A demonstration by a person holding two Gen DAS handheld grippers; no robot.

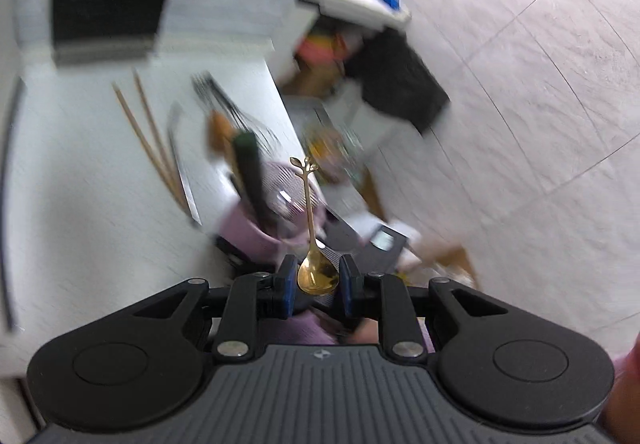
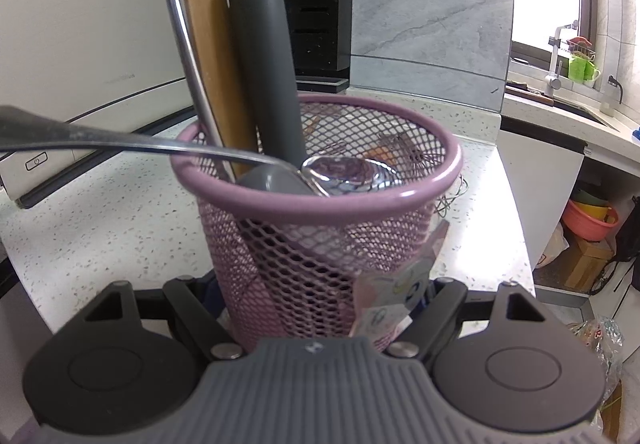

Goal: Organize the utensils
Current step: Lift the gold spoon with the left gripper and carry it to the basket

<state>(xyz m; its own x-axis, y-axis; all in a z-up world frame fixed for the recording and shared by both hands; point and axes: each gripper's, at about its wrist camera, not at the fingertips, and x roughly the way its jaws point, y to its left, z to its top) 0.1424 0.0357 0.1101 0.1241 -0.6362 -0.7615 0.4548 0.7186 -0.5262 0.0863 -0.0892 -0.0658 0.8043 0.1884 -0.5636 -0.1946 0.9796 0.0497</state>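
The left gripper pinched a gold spoon by its bowl, leaf-tipped handle pointing forward. The right gripper was clamped around the pink mesh basket, the counter edge lying right of its fingers

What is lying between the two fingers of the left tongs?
In the left wrist view, the bowl of a small gold spoon sits between the fingers of the left tongs. Its handle points away, toward the pink basket.

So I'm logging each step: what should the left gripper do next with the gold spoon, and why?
Probably carry the gold spoon, pinched by its bowl in the left gripper, over the pink mesh holder that the right gripper grips, since other utensils already stand there.
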